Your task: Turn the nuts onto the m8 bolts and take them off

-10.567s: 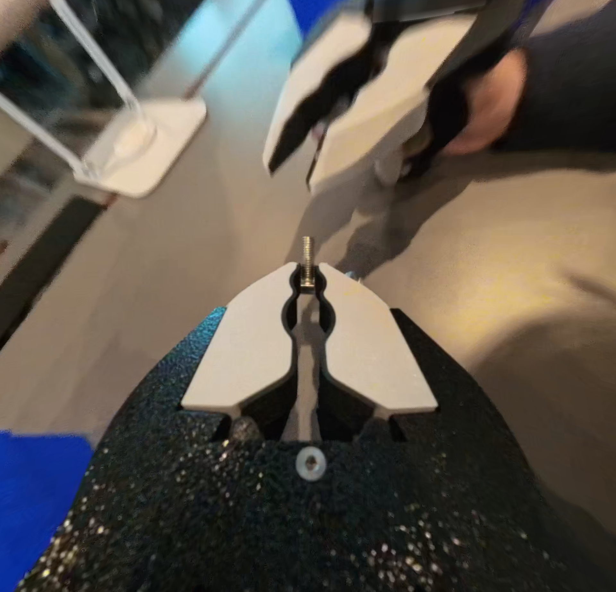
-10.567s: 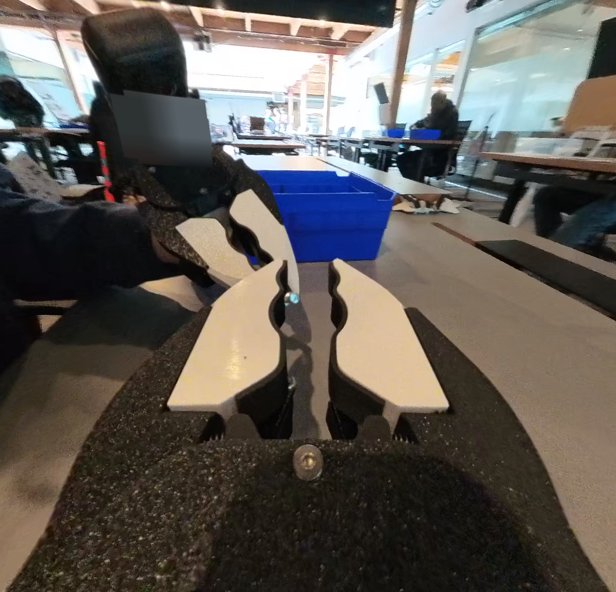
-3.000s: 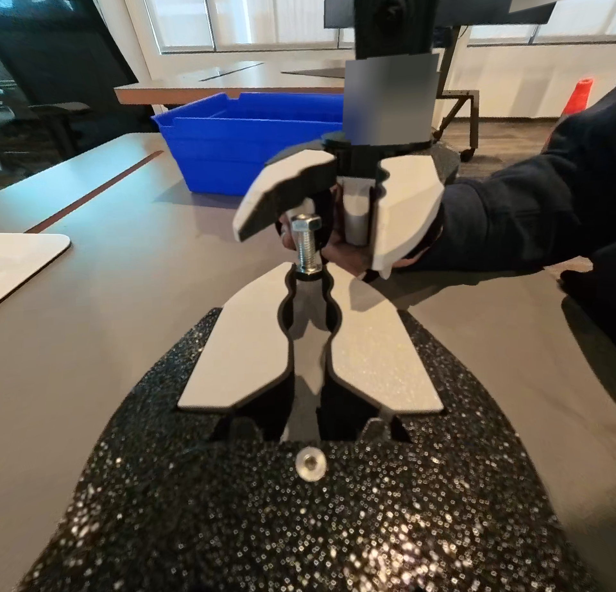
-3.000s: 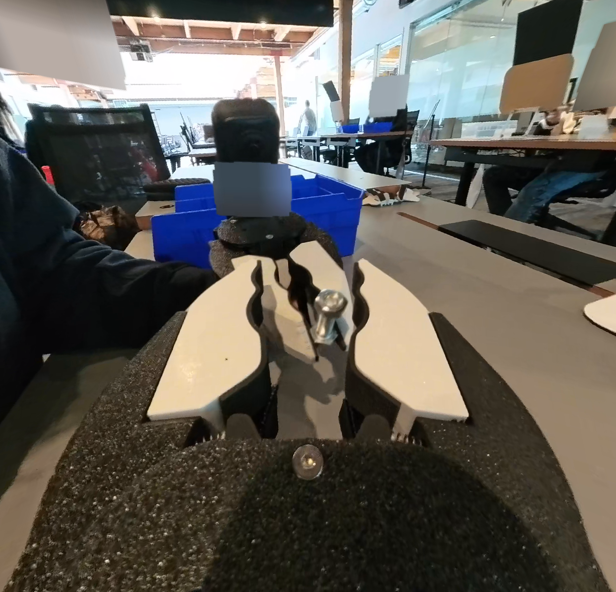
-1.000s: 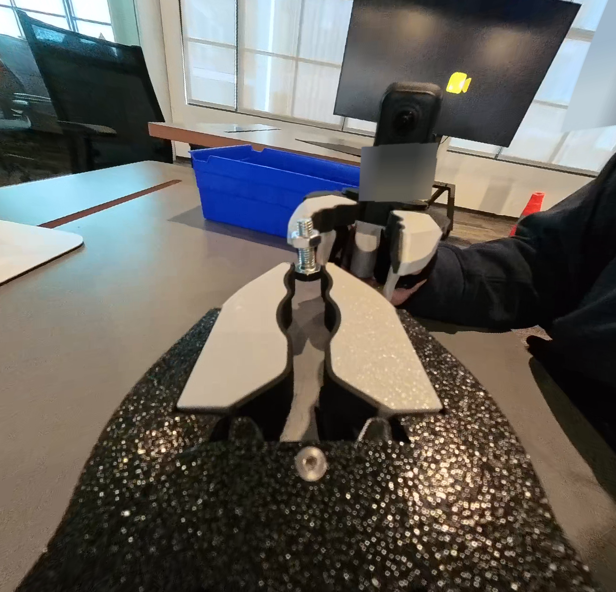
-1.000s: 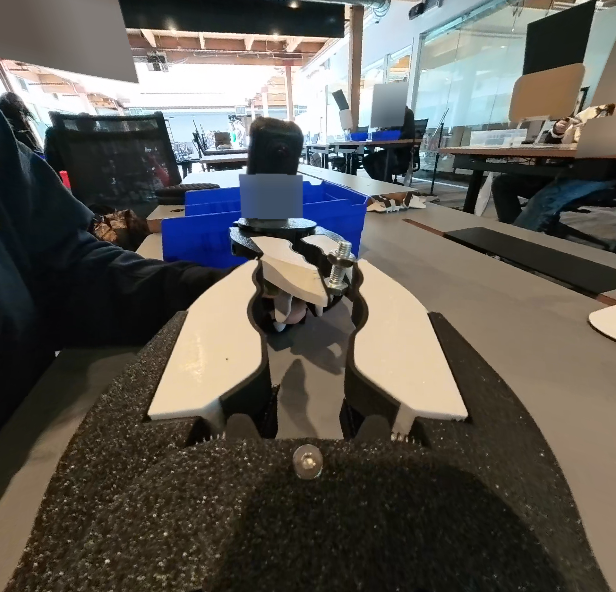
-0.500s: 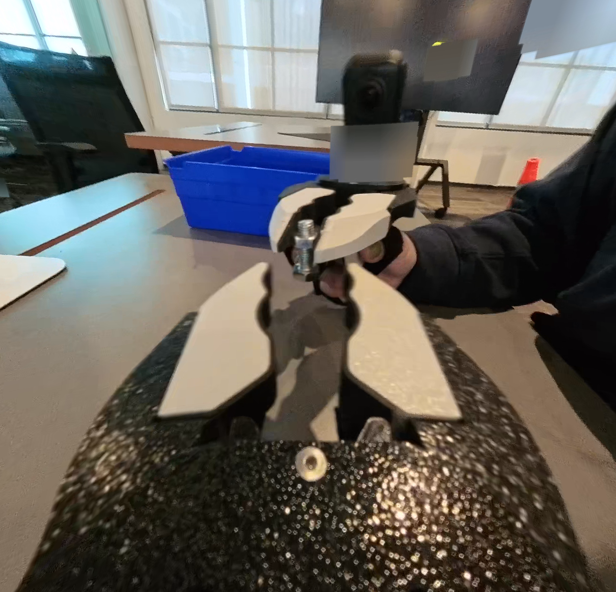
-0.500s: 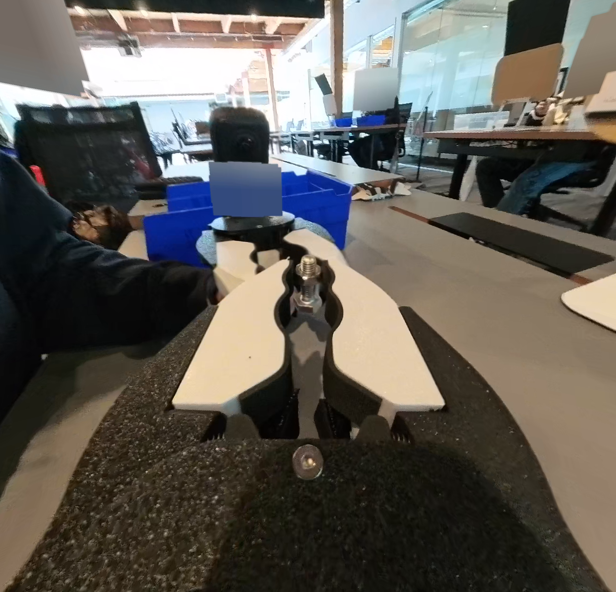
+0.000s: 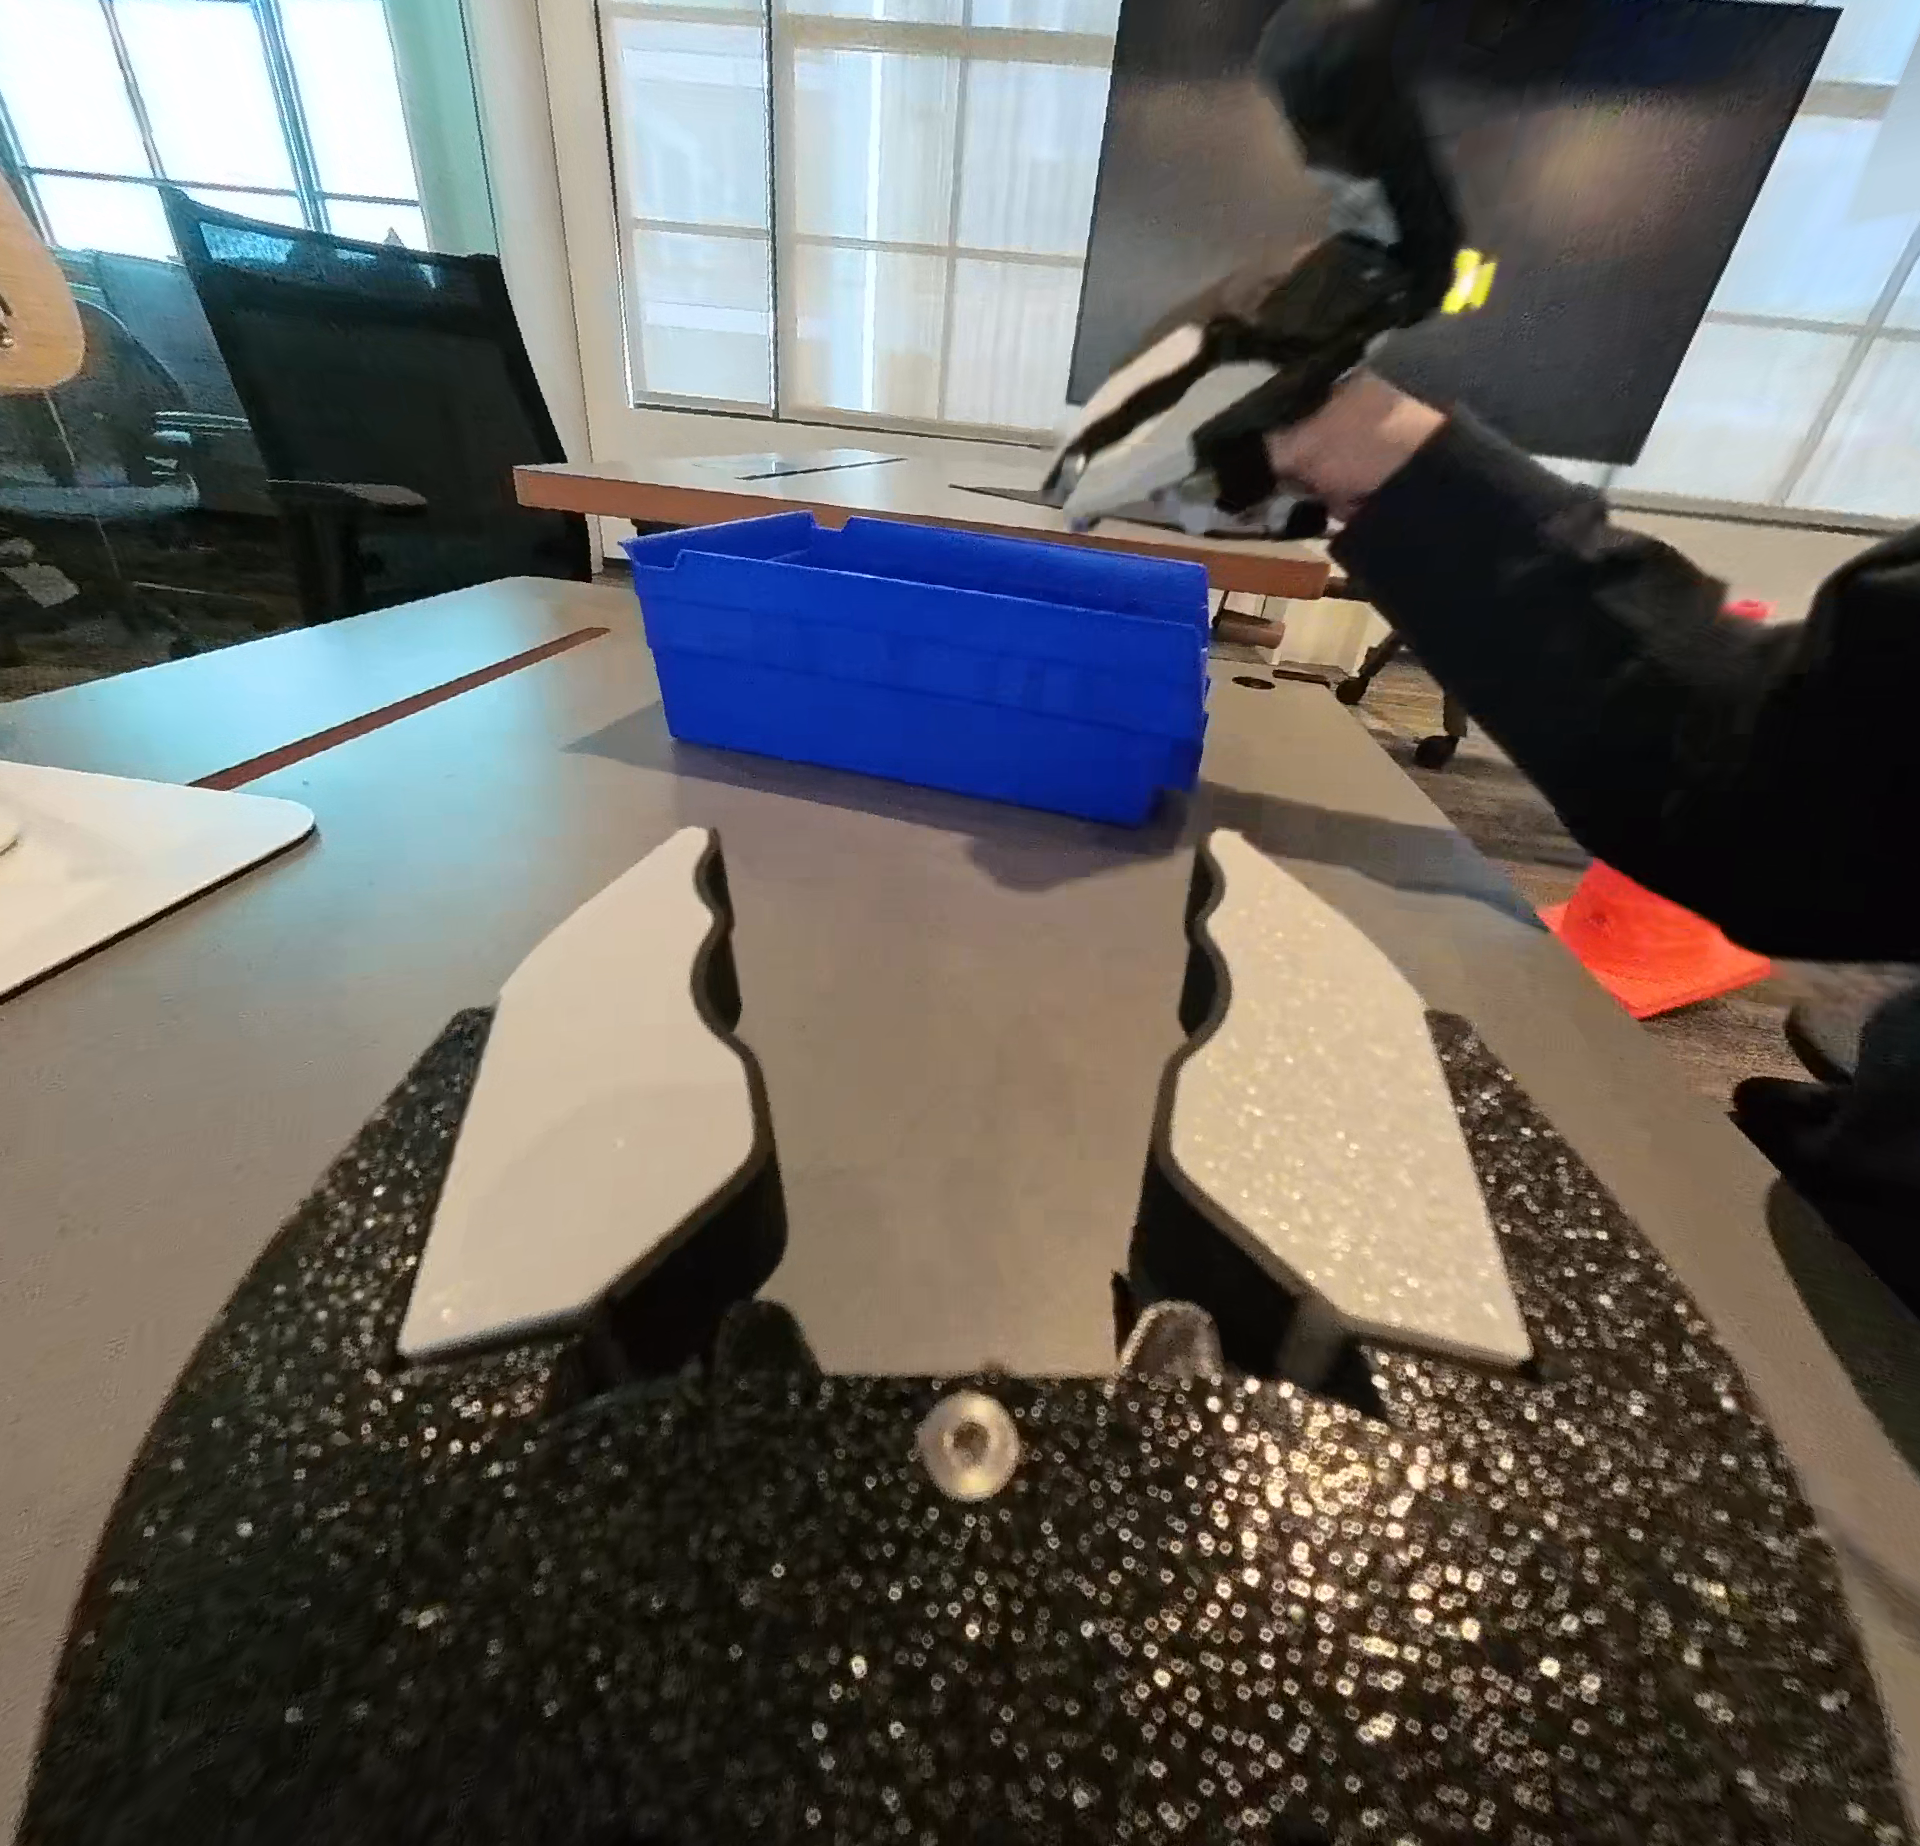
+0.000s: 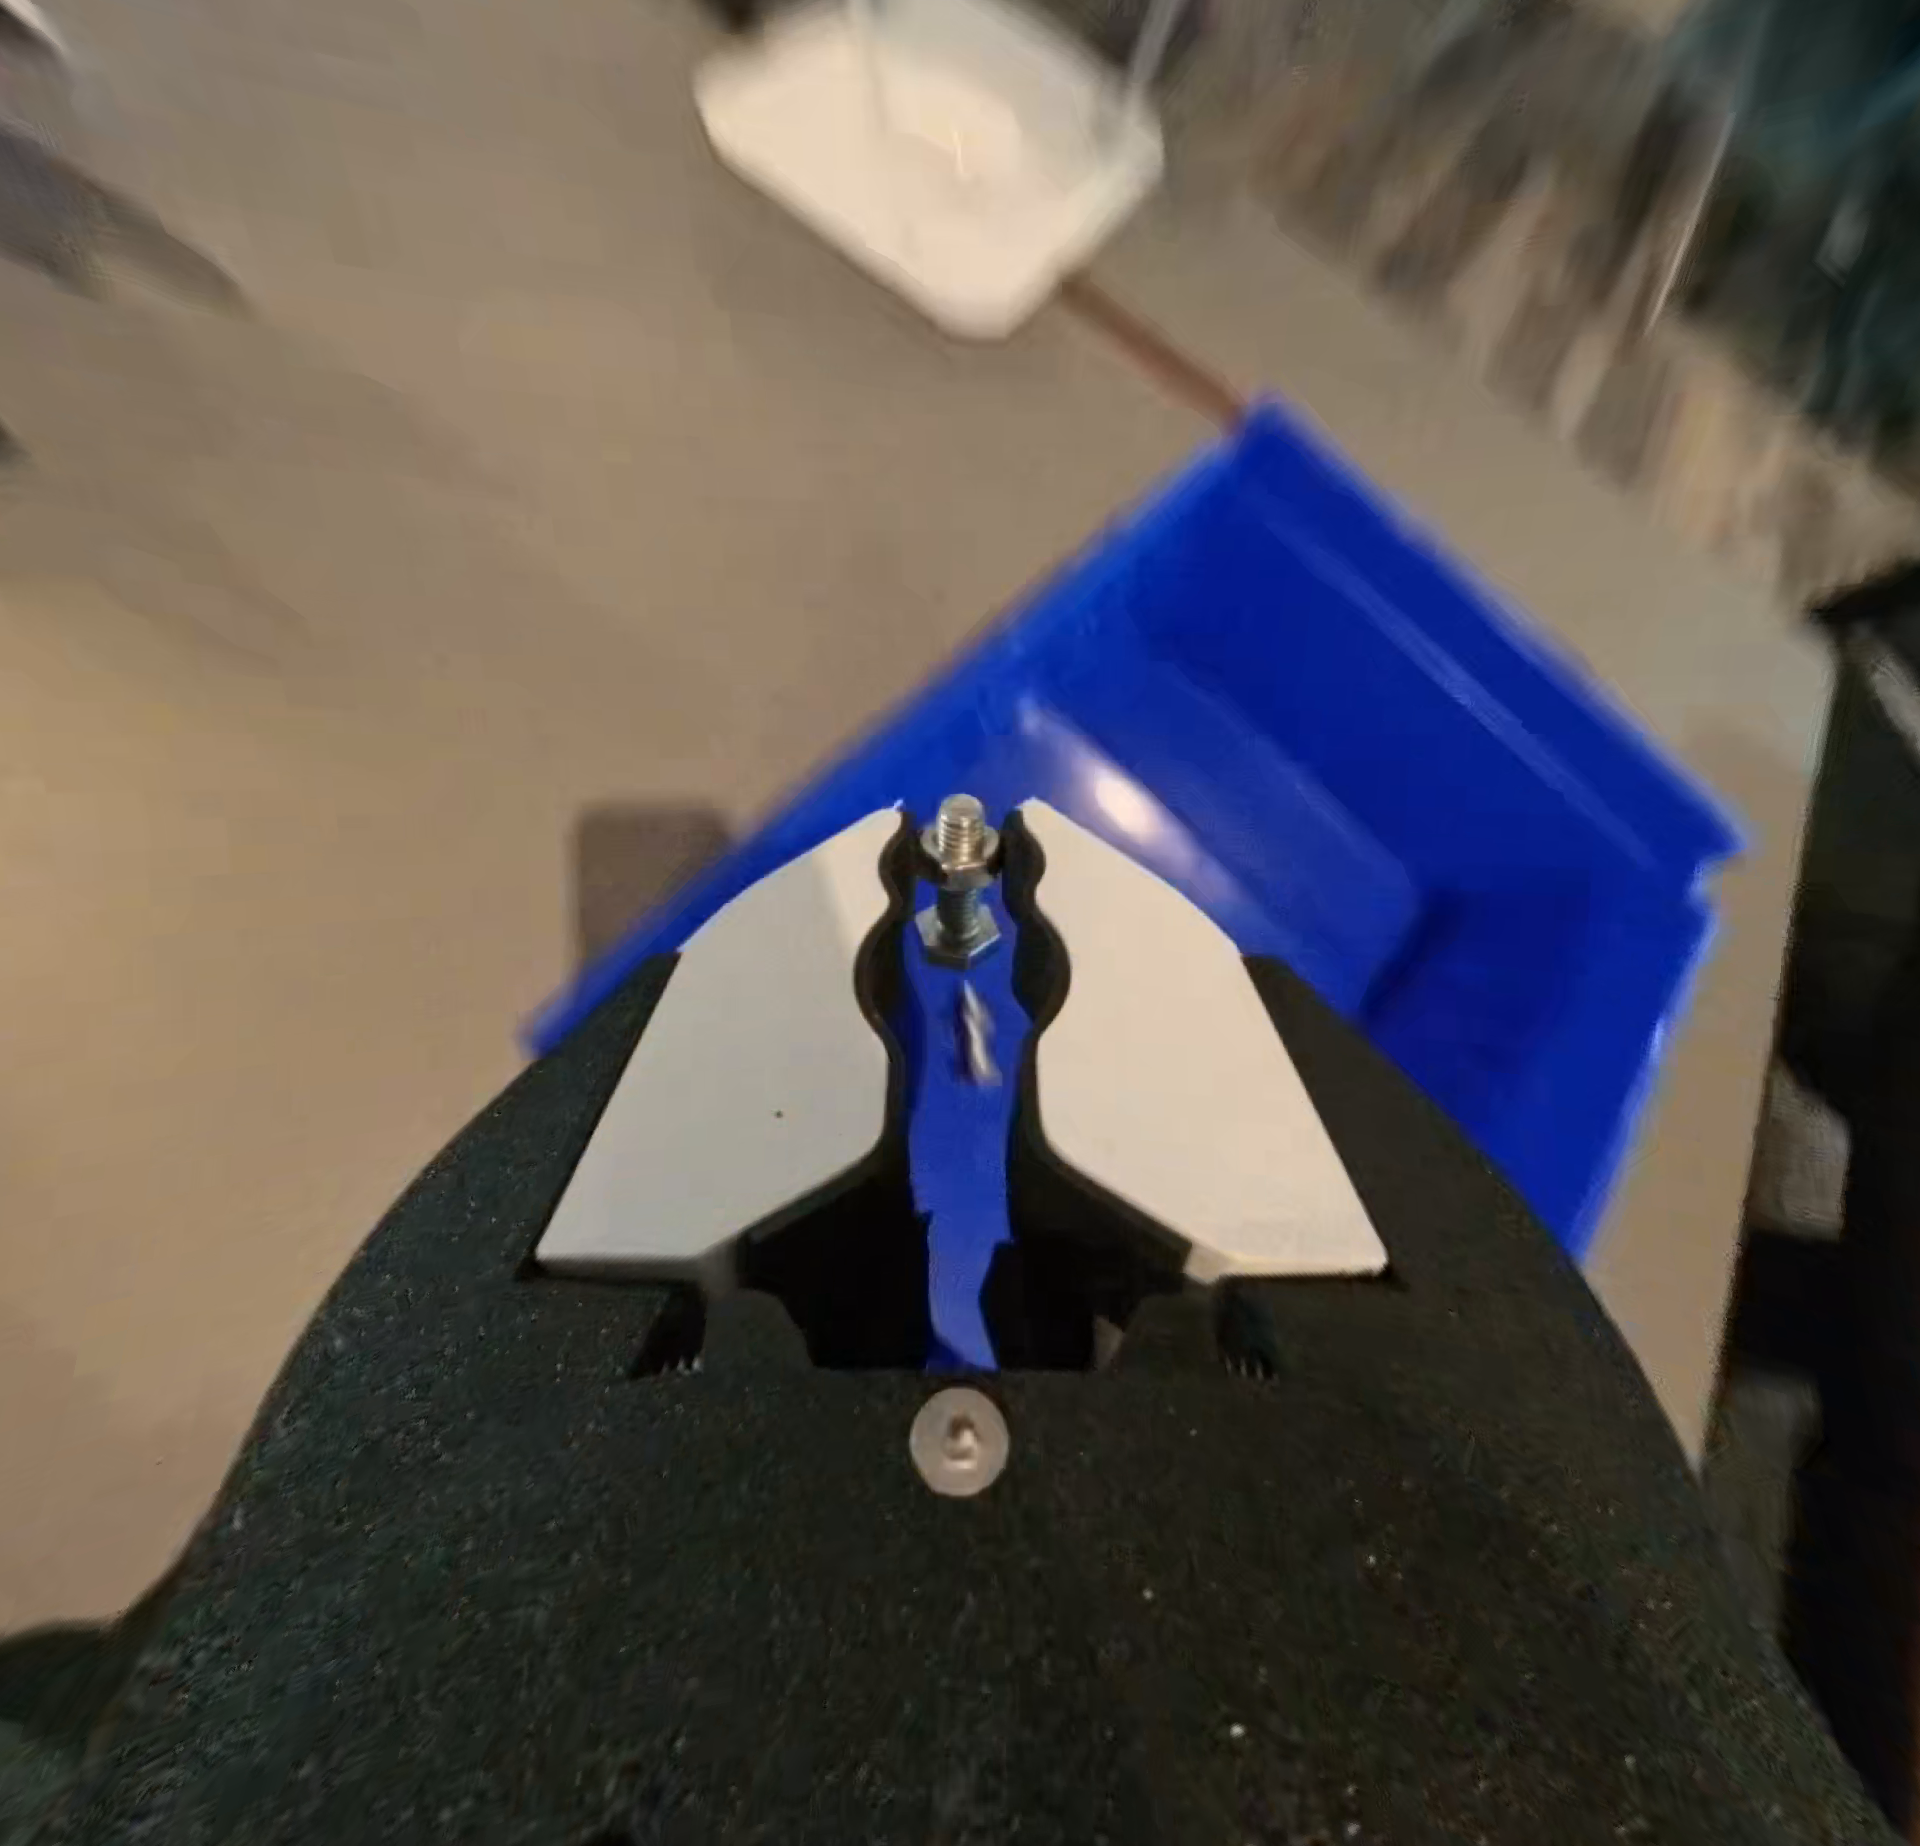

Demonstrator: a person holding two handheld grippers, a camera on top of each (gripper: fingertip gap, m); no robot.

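Note:
My right gripper (image 10: pixel 958 846) is shut on the nut (image 10: pixel 958 853) of a silver bolt (image 10: pixel 958 897), whose hex head hangs below the pads. It holds the bolt with its nut above the blue bin (image 10: pixel 1351 809). In the left wrist view the right gripper (image 9: pixel 1081 466) is raised above the far right end of the blue bin (image 9: pixel 925 674), blurred. My left gripper (image 9: pixel 956 861) is wide open and empty over the grey table (image 9: pixel 364 944), in front of the bin.
A white pad (image 9: pixel 114 861) lies on the table at the left; it also shows in the right wrist view (image 10: pixel 925 144). A person's dark sleeve (image 9: pixel 1621 716) reaches in from the right. An orange cone base (image 9: pixel 1652 949) sits on the floor. Across from one pair of fingers to the other is roughly 25 cm.
My left gripper let go of the bolt and opened wide. My right gripper closed on the nut, took the bolt and carried it up over the blue bin.

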